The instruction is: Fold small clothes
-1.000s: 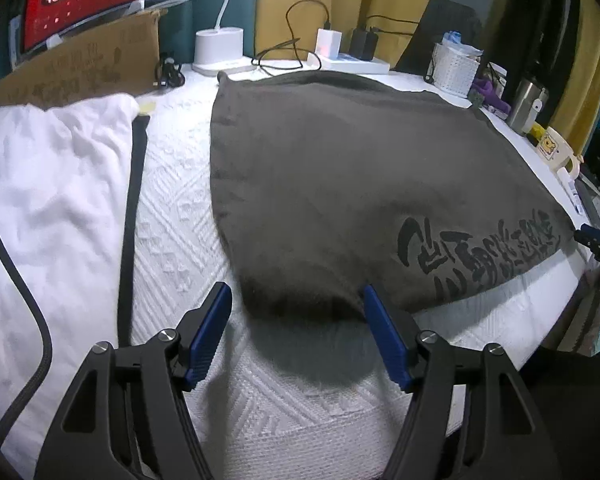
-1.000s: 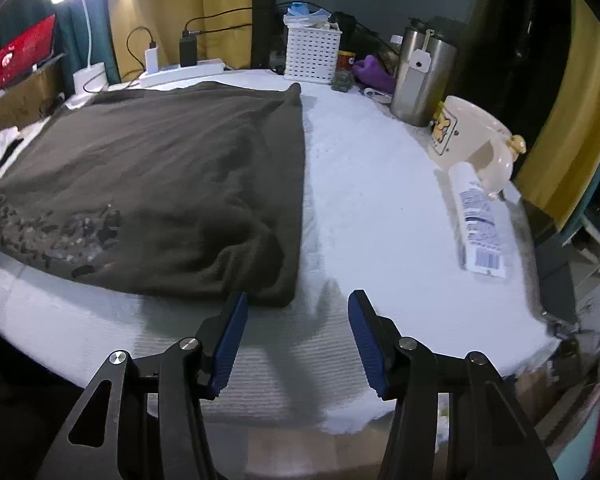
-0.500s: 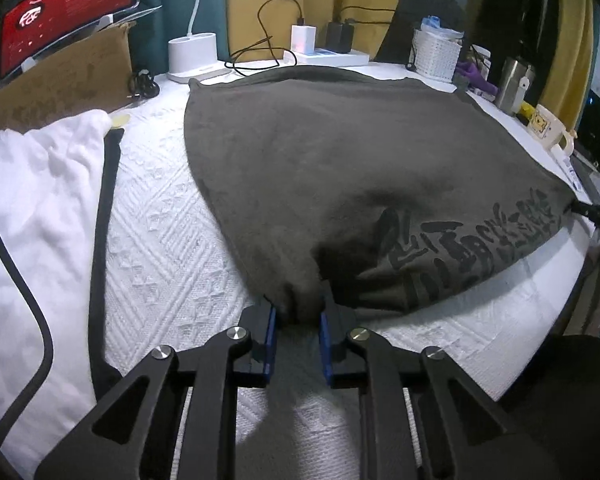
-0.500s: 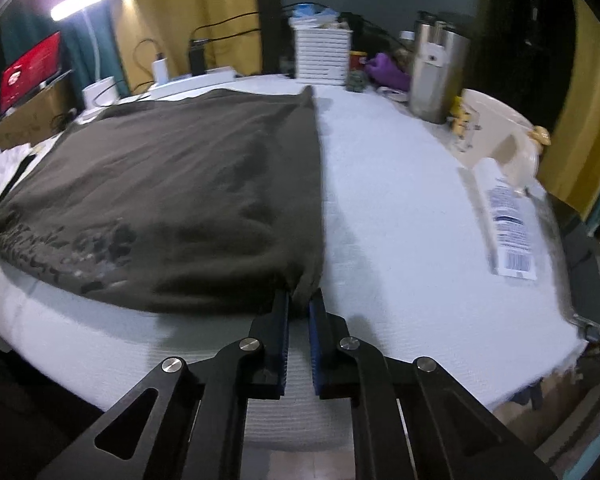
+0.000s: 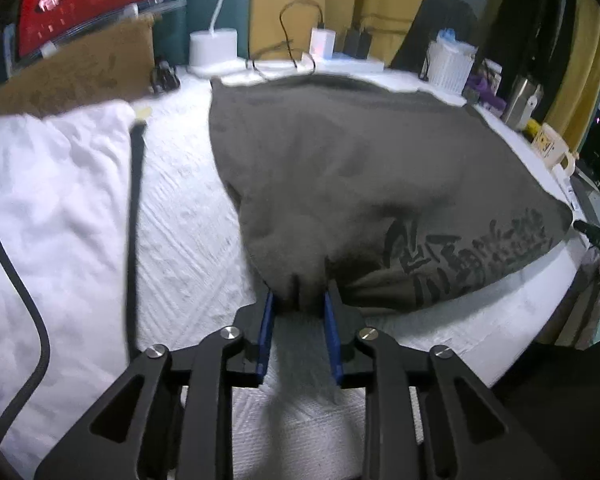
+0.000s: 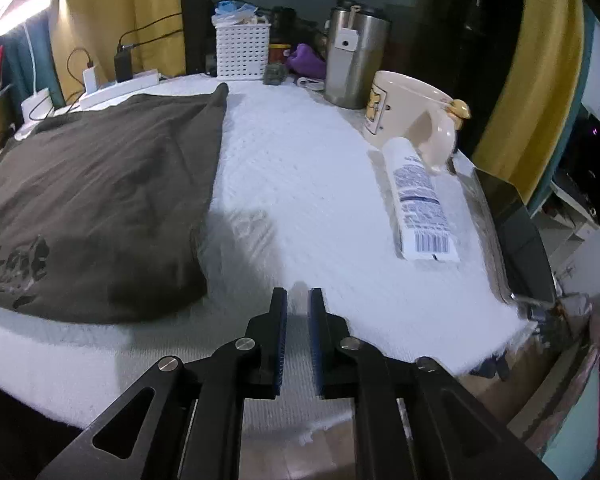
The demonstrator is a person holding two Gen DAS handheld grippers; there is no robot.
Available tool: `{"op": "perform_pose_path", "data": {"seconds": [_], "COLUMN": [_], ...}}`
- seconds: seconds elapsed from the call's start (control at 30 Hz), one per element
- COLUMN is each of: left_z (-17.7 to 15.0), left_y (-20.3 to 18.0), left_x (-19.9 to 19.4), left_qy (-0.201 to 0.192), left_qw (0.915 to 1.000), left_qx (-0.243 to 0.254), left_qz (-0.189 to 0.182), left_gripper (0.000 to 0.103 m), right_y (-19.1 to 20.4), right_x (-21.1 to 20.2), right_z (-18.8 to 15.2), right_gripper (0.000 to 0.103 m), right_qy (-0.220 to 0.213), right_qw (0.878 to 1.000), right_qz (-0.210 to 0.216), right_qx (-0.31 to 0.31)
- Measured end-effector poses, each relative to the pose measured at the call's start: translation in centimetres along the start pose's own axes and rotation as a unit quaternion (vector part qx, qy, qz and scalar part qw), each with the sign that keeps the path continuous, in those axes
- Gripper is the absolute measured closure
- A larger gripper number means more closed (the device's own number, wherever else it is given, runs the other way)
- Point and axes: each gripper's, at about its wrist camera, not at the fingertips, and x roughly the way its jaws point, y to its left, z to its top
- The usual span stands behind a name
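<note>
Two grippers at the near edge of the table, one dark grey-brown garment (image 5: 360, 168) spread flat on the white textured cover (image 6: 300, 160). The printed lettering lies along its near hem.

Left gripper (image 5: 300, 300): jaws narrow, having just closed in and then eased apart a little. The near-left corner of the garment is bunched between the blue pads and looks pinched. Grip judged adequate but shallow, with only a small tuck of cloth inside.

Right gripper (image 6: 298, 296): jaws almost closed, a thin gap showing, likewise just eased apart a little. Nothing is between them. It sits over bare cover, and the near-right corner of the garment lies to its left, apart from it.

Judgement: the step in hand is taking both near corners before carrying the near hem to the far edge. Only one corner is secured.

To do well:
- Spread the right jaws, move left to the near-right corner, and push far enough in to take all the layers.
- Raise nothing until both sides hold, or the fold goes skew.
- Lift both corners evenly and keep the hem taut.
- Stay clear of the tube (image 6: 420, 208) and mug (image 6: 404, 112) at right.
</note>
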Motion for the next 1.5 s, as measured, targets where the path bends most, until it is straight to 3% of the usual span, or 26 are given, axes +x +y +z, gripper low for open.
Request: {"op": "perform_pose_path", "data": {"seconds": [0.1, 0.17, 0.2, 0.3, 0.43, 0.5, 0.57, 0.73, 0.93, 1.1, 1.27, 1.5], "left_z": [0.3, 0.4, 0.3, 0.0, 0.1, 0.3, 0.6, 1.3, 2.2, 3.0, 4.4, 6.4], "left_y": [0.2, 1.0, 1.6, 3.1, 3.1, 2.7, 2.3, 1.1, 0.8, 1.8, 2.7, 3.1], "left_x": [-1.1, -1.3, -1.1, -0.6, -1.3, -1.5, -1.3, -0.3, 1.1, 2.5, 2.8, 4.1], "left_qy": [-0.019, -0.023, -0.019, -0.003, -0.025, -0.037, -0.045, -0.046, -0.044, -0.031, -0.046, -0.04], "left_qw": [0.9997, 0.9992, 0.9988, 0.9971, 0.9972, 0.9974, 0.9976, 0.9984, 0.9985, 0.9985, 0.9974, 0.9983], "left_qx": [0.007, -0.001, -0.008, -0.025, -0.031, -0.031, -0.031, -0.025, -0.031, -0.043, -0.054, -0.042], "left_qz": [0.011, 0.033, 0.045, 0.072, 0.063, 0.053, 0.042, 0.022, 0.007, 0.01, 0.009, 0.01], "left_gripper": [0.073, 0.07, 0.068, 0.068, 0.067, 0.056, 0.045, 0.045, 0.044, 0.044, 0.044, 0.044], "right_y": [0.5, 1.2, 1.6, 2.8, 3.6, 3.7, 3.6, 4.9, 6.0, 7.2, 8.5, 9.3], "right_x": [-0.3, -0.5, -0.4, -0.5, -0.9, -1.4, -1.7, -1.2, 0.2, 1.6, 3.0, 4.9], "right_z": [-0.4, -0.9, -1.0, -1.5, -1.5, -1.4, -1.3, -1.5, 0.4, 2.2, 3.9, 6.1], "right_gripper": [0.085, 0.044, 0.0, 0.0, 0.0, 0.0, 0.0, 0.0, 0.0, 0.0, 0.0, 0.0], "right_qy": [0.008, 0.01, 0.011, 0.012, 0.011, 0.006, 0.009, 0.024, 0.014, 0.012, 0.002, -0.001], "right_qw": [1.0, 1.0, 1.0, 0.999, 0.999, 0.998, 0.994, 0.984, 0.978, 0.977, 0.975, 0.974], "right_qz": [0.007, 0.007, 0.013, 0.028, 0.037, 0.049, 0.087, 0.149, 0.177, 0.182, 0.186, 0.185], "right_qx": [0.009, 0.012, 0.011, 0.013, 0.021, 0.034, 0.063, 0.094, 0.109, 0.114, 0.122, 0.132]}}
